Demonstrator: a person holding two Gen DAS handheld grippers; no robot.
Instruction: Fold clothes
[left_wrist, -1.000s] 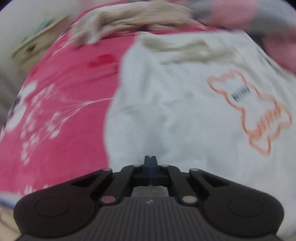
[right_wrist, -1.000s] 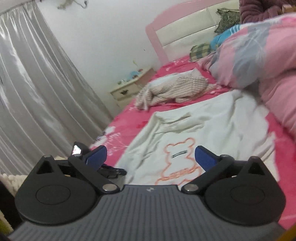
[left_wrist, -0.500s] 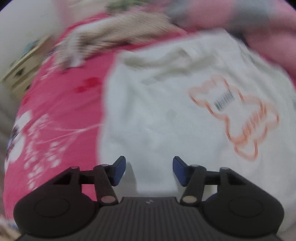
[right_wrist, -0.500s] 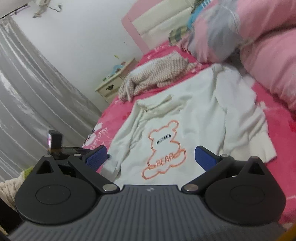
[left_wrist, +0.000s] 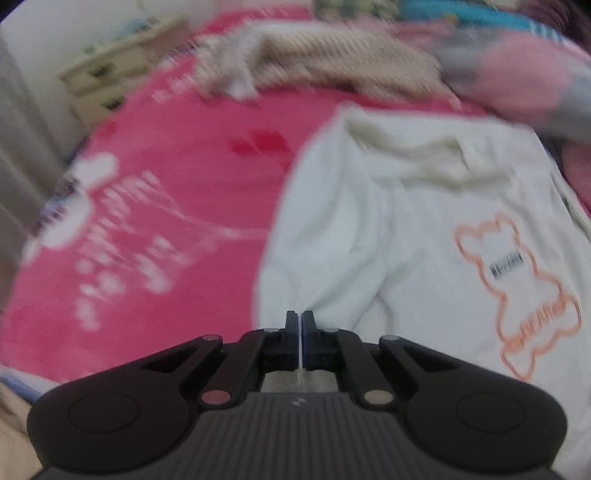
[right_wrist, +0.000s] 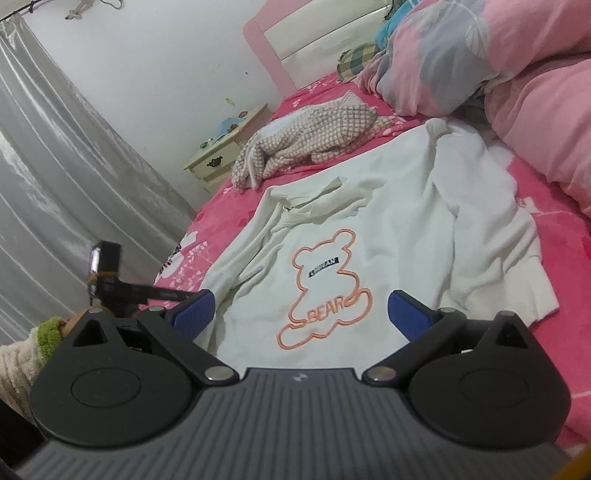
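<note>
— Where's the sweatshirt?

— The white sweatshirt (right_wrist: 406, 206) lies spread face-up on the pink bed sheet (left_wrist: 177, 206), its orange bear print (right_wrist: 325, 291) showing. A checked garment (right_wrist: 310, 136) sits bunched beyond it, near the bedside cabinet (right_wrist: 221, 155).

— And the left tongs (left_wrist: 299, 325)?

— They have just snapped closed, clenched on a pinch of the sweatshirt's near edge; white cloth shows between the pads.

— The right tongs (right_wrist: 299, 310)?

— Released, spread wide above the hem, touching nothing.
</note>
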